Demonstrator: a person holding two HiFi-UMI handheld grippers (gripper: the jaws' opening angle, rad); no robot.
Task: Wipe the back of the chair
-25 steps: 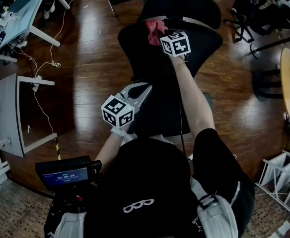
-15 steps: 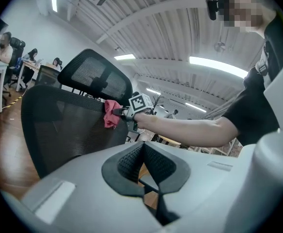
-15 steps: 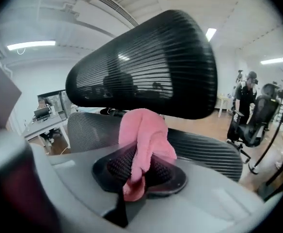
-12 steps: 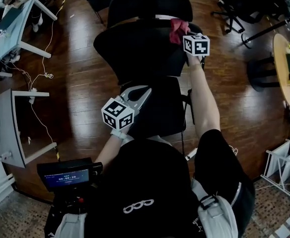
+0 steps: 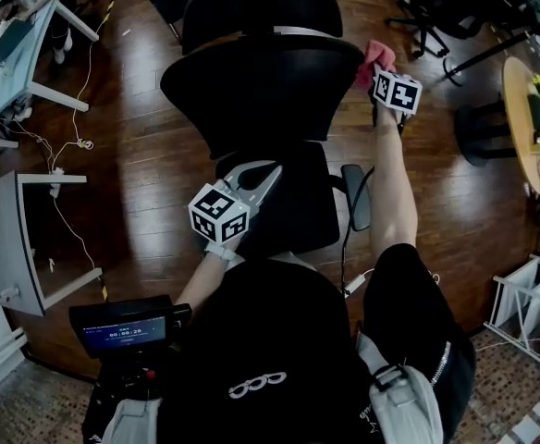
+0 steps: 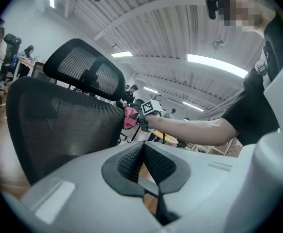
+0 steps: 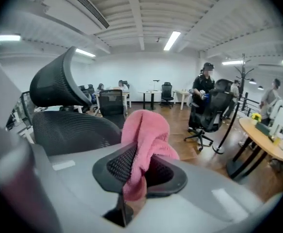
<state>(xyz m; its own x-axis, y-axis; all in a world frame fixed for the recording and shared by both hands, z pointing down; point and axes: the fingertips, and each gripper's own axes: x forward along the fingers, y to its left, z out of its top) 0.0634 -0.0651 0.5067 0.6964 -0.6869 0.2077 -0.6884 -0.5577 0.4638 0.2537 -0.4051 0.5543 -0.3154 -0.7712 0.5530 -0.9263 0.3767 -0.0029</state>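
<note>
The black office chair stands before me, its mesh back under the headrest. My right gripper is at the back's upper right corner, shut on a pink cloth that touches the edge. In the right gripper view the cloth bulges from between the jaws of the right gripper, with the chair back just to the left. My left gripper hovers over the seat, shut with nothing in it. In the left gripper view the left gripper points towards the mesh back and the cloth.
Desks and loose cables lie on the wood floor to the left. A round table and another black chair stand at the right, with a white rack at the lower right. A person stands far off.
My right gripper has slid the pink cloth rightward along the top of the chair back, from near its middle to the right corner. The left gripper has stayed in place.
</note>
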